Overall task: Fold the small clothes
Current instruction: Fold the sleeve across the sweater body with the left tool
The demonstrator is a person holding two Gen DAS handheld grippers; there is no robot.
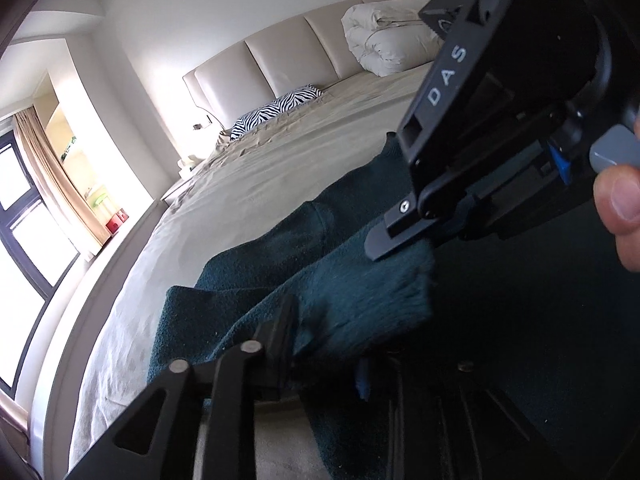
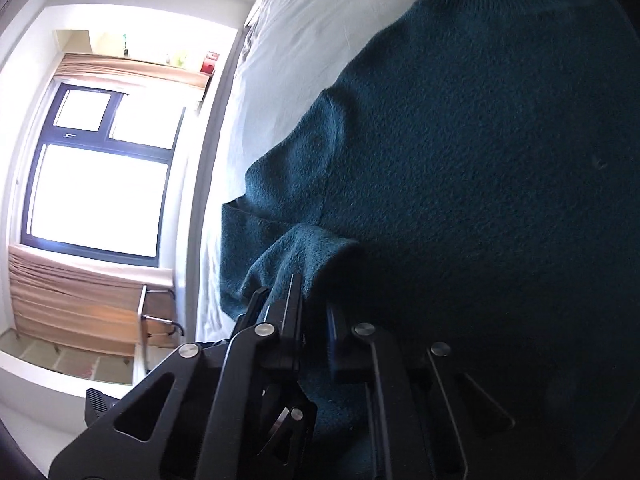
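Note:
A dark teal knit sweater (image 1: 256,256) (image 2: 460,160) lies on the beige bed sheet (image 1: 280,152), with a sleeve or edge folded up toward me. In the left wrist view my left gripper (image 1: 324,352) stands partly open around that raised fold, its pads loose on the knit. Just beyond it, my right gripper (image 1: 396,240) comes in from the right, held by a hand (image 1: 620,200), and pinches the same fold. The right wrist view shows the right gripper (image 2: 314,308) shut on the fold, with the sweater's body spread out beyond it.
A rolled white duvet (image 1: 384,36) and a zebra-striped pillow (image 1: 276,112) lie by the padded headboard (image 1: 256,64) at the far end of the bed. A bright window (image 2: 100,192) with a curtain and a shelf sits past the bed's left edge.

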